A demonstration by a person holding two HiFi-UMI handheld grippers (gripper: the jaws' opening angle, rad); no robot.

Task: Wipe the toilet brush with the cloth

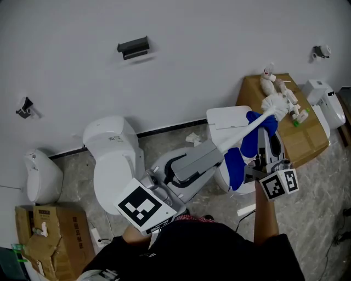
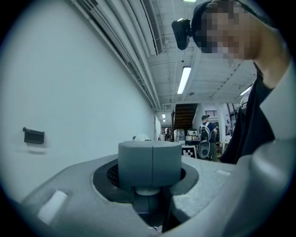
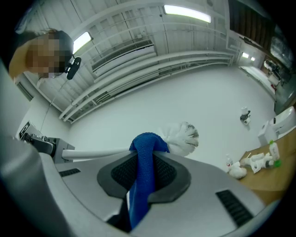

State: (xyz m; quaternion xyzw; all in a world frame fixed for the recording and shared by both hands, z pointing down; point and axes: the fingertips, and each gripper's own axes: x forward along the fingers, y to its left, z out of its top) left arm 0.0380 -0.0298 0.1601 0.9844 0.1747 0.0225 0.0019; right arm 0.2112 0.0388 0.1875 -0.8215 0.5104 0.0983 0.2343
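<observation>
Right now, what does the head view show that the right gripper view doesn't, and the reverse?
Head view only: the toilet and the floor.
Right gripper view only: the ceiling lights, and the right gripper with the cloth pinched between its jaws.
Both: the brush with the cloth draped over its handle, the left gripper holding that handle, and the box.

The cloth (image 1: 237, 164) is deep blue; the toilet brush (image 1: 249, 127) white. The toilet (image 1: 112, 159) is white, the floor (image 1: 175, 145) beside it mottled grey, the cardboard box (image 1: 307, 137) brown.
</observation>
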